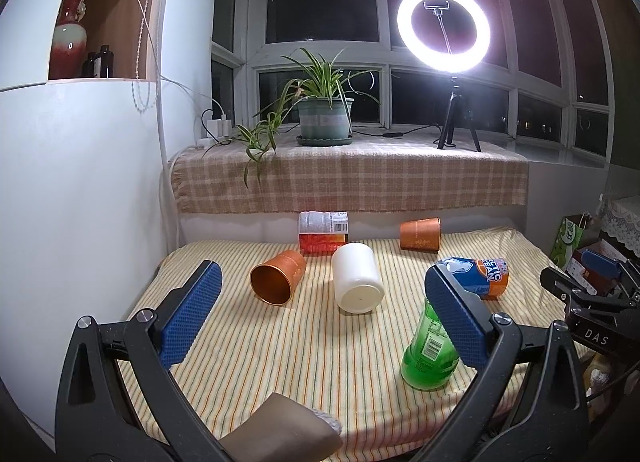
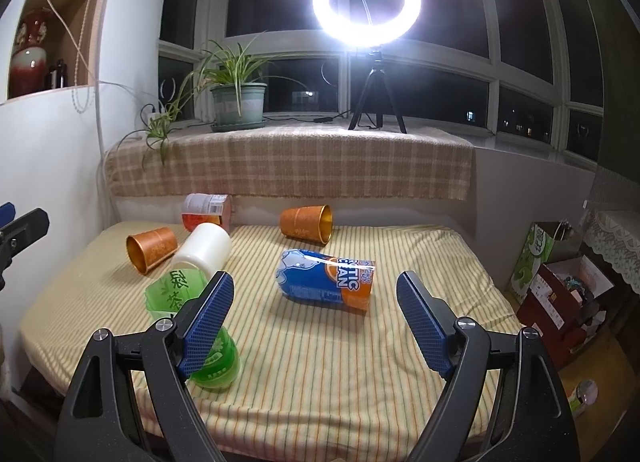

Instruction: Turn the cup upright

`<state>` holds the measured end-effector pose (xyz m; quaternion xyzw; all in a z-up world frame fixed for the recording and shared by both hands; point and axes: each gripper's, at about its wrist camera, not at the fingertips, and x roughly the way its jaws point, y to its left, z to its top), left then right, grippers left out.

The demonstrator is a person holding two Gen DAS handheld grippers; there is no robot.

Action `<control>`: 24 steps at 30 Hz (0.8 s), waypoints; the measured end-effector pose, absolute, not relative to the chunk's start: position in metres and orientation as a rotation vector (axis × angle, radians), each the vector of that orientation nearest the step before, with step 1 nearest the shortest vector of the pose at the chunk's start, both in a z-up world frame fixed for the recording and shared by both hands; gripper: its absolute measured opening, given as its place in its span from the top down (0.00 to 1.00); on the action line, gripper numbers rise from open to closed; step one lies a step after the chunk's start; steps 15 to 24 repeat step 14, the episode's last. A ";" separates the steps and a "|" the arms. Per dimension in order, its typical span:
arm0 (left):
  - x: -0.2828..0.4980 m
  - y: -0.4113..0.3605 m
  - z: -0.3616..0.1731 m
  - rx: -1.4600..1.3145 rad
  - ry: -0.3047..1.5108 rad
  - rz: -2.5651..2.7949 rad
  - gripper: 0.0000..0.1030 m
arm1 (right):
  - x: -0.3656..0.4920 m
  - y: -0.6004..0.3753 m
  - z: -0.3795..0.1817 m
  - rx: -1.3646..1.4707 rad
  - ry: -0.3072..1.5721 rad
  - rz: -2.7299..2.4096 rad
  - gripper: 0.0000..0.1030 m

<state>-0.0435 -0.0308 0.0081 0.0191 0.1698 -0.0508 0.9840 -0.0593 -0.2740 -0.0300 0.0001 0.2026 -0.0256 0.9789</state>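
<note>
Several cups lie on their sides on the striped tablecloth (image 1: 256, 342). A white cup (image 1: 357, 277) (image 2: 203, 248) lies at the centre with its base toward me. An orange cup (image 1: 278, 278) (image 2: 151, 249) lies left of it, mouth facing me. A second orange cup (image 1: 420, 234) (image 2: 306, 223) lies at the back. A blue and orange cup (image 1: 480, 276) (image 2: 326, 280) and a green cup (image 1: 430, 354) (image 2: 188, 326) lie to the right. My left gripper (image 1: 320, 314) is open above the cloth, short of the white cup. My right gripper (image 2: 314, 318) is open, just short of the blue cup.
A red and white cup (image 1: 323, 237) lies by the back wall. Behind it a checked cloth covers a sill with a potted plant (image 1: 324, 117) and a ring light on a tripod (image 1: 444, 33). Boxes and a green bag (image 2: 536, 262) stand off the table's right edge. A white wall borders the left.
</note>
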 end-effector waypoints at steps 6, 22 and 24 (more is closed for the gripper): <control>-0.043 -0.030 0.008 0.036 0.341 -0.103 0.00 | -0.057 -0.274 -0.031 0.007 0.417 -0.051 0.19; -0.043 -0.029 0.007 0.038 0.341 -0.109 0.00 | -0.055 -0.276 -0.032 0.010 0.424 -0.048 0.19; -0.043 -0.029 0.007 0.038 0.341 -0.109 0.00 | -0.055 -0.276 -0.032 0.010 0.424 -0.048 0.19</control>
